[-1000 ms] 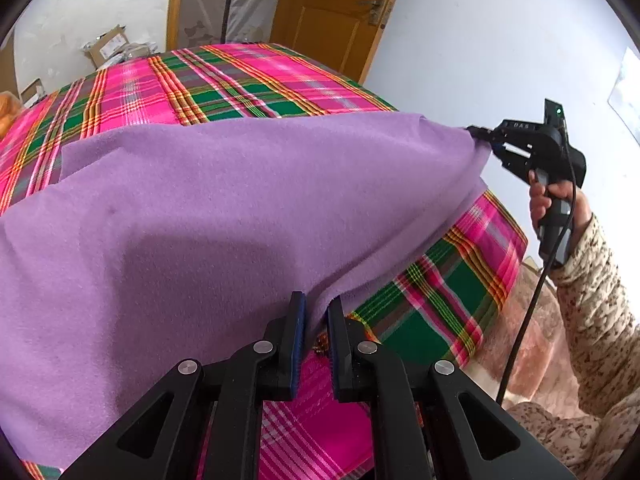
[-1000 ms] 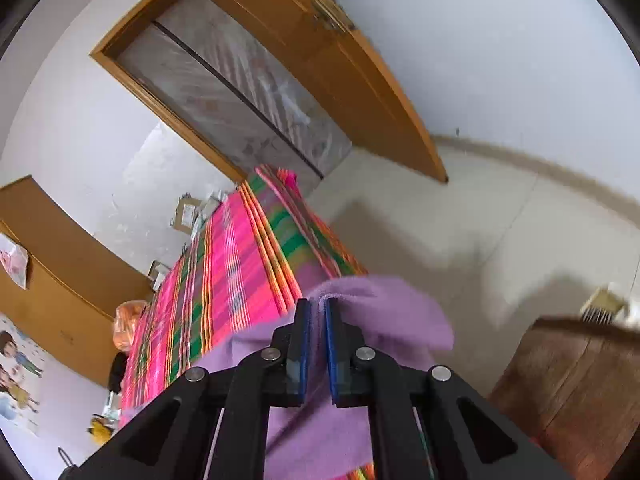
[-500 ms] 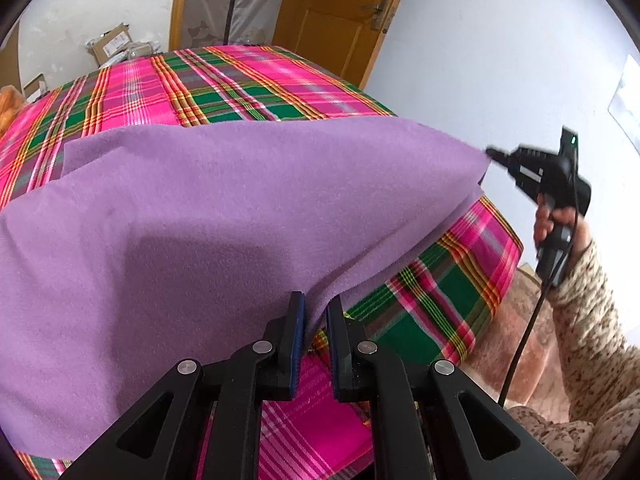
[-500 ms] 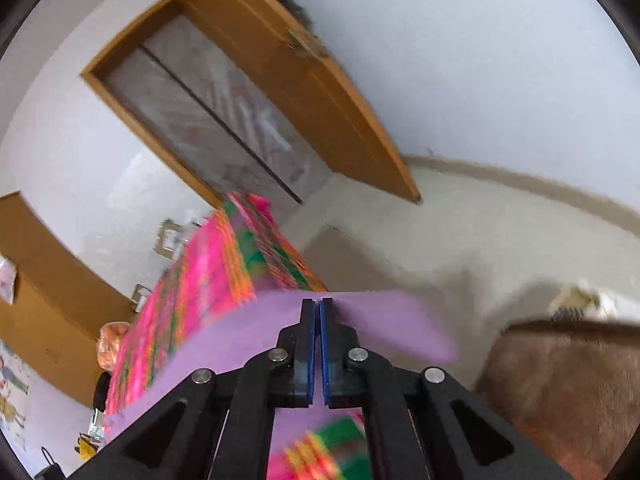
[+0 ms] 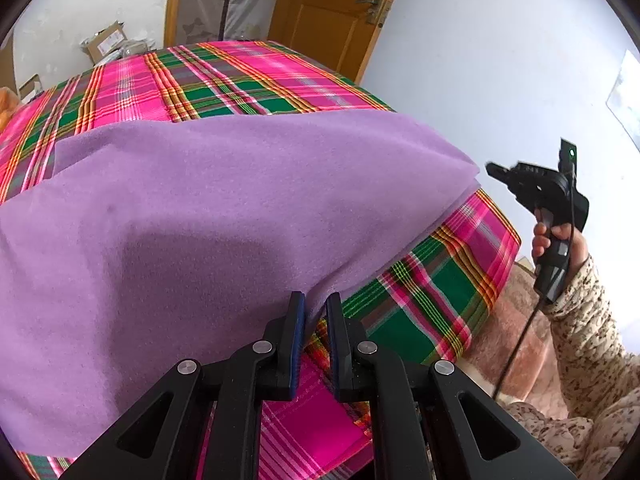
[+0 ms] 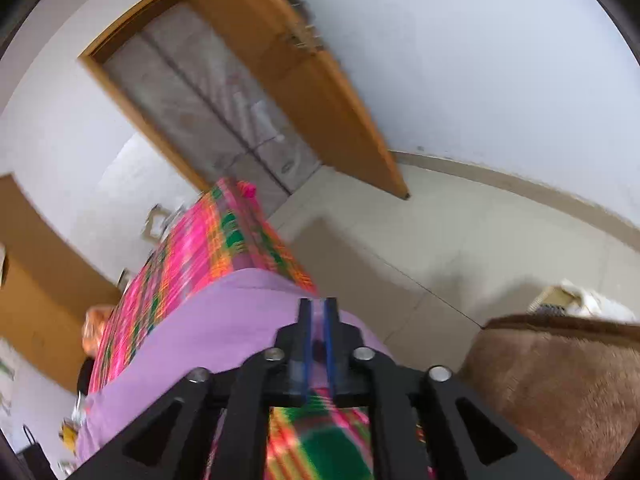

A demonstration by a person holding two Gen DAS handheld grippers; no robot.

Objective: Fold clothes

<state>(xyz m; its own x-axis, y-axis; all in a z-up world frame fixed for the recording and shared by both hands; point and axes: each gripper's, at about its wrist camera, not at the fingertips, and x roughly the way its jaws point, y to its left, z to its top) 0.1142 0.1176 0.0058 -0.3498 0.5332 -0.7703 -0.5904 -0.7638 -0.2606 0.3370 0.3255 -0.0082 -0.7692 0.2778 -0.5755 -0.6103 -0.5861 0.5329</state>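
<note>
A: How are the grippers shown?

B: The left gripper (image 5: 316,304) is closed on the near edge of the cloth (image 5: 224,208), a fold being pinched between its pads. The right gripper (image 6: 318,312) is seen parted, with nothing between its pads; in the left view it is held clear of the cloth's far-right corner.

A: Where is the cloth placed?

B: Ahead of and left of the left gripper, draped over the bed (image 5: 256,80). Its long axis is run left to right. The left gripper is the nearer one, being in contact with it.

A: What is changed from the earlier frames?

B: The corner, previously clamped and raised by the right gripper, has been released and now lies lower.
</note>
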